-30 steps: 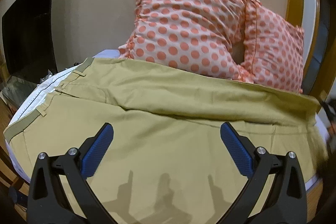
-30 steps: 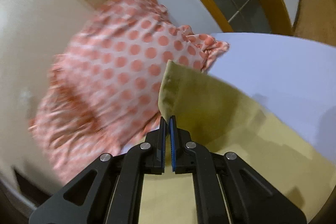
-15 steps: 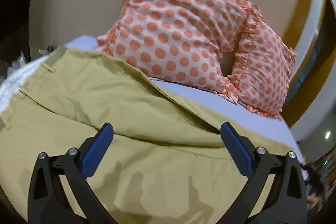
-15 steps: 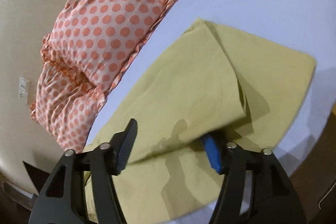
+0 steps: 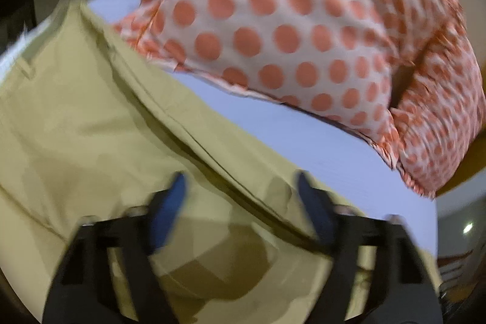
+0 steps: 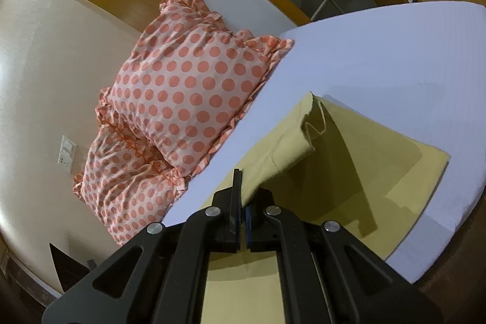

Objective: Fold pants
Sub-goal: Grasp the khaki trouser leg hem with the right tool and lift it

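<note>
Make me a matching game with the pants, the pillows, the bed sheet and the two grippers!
Things:
1. pants
2. pillows
3. bed sheet
4. left gripper
5. right gripper

Descriptions:
A. white with orange dots
B. pale and plain, under everything
C. khaki, spread on the bed
D. shut on khaki cloth
E. jaws apart, holding nothing

Pairs: 1-C, 2-A, 3-B, 4-E, 5-D

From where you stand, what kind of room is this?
Probably a bedroom: khaki pants lie on a bed with a pale sheet, and two polka-dot pillows lean against the wall.
</note>
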A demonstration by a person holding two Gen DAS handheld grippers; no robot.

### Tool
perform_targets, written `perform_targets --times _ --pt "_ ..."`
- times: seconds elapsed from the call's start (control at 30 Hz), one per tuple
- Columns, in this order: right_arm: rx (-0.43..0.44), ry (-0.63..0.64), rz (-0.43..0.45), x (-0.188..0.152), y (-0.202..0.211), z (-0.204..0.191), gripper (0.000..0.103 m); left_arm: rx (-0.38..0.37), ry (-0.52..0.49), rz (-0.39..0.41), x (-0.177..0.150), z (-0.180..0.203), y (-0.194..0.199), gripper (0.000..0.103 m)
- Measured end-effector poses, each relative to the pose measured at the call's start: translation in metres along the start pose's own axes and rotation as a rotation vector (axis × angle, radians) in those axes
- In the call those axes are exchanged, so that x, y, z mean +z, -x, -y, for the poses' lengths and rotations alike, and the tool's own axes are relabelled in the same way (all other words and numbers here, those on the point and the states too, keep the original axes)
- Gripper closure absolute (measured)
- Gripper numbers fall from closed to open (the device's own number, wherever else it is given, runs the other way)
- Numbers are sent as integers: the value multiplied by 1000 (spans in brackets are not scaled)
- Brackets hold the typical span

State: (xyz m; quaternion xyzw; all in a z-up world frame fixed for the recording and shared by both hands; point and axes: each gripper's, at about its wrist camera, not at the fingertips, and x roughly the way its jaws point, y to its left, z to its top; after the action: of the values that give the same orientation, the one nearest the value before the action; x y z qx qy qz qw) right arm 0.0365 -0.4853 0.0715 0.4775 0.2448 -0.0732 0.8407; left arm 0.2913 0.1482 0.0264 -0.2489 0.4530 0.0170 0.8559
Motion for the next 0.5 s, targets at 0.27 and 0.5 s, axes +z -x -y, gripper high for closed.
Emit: perform_targets --times 0.27,0.5 --pt "25 6 65 6 16 -8 101 -130 -14 163 -41 -19 78 100" --pt "-76 11 82 7 33 13 101 -136 -16 243 -179 -57 166 99"
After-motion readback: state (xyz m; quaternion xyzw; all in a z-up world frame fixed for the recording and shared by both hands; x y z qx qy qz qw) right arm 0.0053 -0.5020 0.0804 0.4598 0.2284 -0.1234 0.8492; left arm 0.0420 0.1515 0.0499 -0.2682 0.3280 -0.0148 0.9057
